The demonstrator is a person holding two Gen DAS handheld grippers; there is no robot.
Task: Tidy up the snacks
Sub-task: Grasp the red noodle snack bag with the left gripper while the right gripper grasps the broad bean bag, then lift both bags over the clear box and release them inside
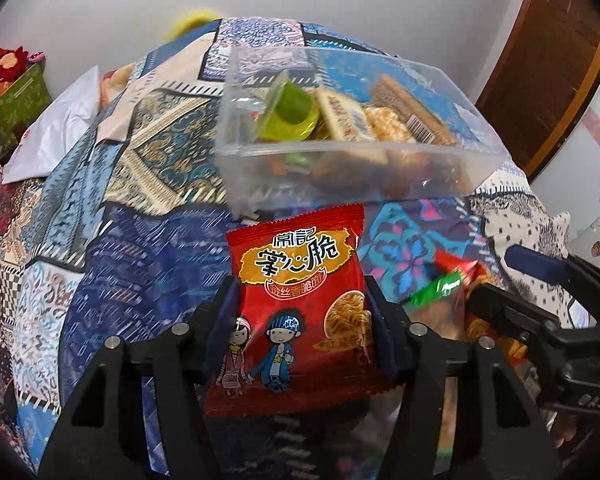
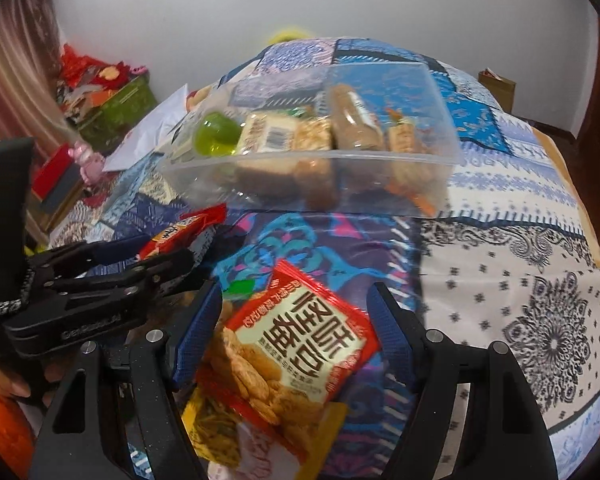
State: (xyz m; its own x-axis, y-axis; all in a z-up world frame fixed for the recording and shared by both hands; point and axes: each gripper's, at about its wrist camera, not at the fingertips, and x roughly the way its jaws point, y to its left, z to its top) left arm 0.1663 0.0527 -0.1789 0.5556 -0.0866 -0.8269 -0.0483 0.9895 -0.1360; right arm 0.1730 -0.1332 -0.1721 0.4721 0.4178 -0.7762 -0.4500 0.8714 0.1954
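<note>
My left gripper [image 1: 302, 304] is shut on a red noodle snack packet [image 1: 300, 300] and holds it up just in front of a clear plastic box [image 1: 340, 148]. The box holds a green jelly cup [image 1: 292, 114] and several wrapped biscuits. In the right wrist view my right gripper [image 2: 296, 304] is open, its jaws standing either side of a red-and-cream bean snack packet [image 2: 304, 344] that lies on a loose pile of packets on the bed. The left gripper [image 2: 172, 264] with its red packet [image 2: 184, 230] shows at the left, and the clear box [image 2: 312, 160] lies beyond.
A patchwork bedspread [image 1: 120, 208] covers the bed. A white bag [image 1: 56, 136] lies at its left edge. Green boxes with red decorations [image 2: 112, 96] stand on the floor at left. A brown wooden door [image 1: 540, 60] is at the right. The right gripper [image 1: 512, 280] shows beside more packets.
</note>
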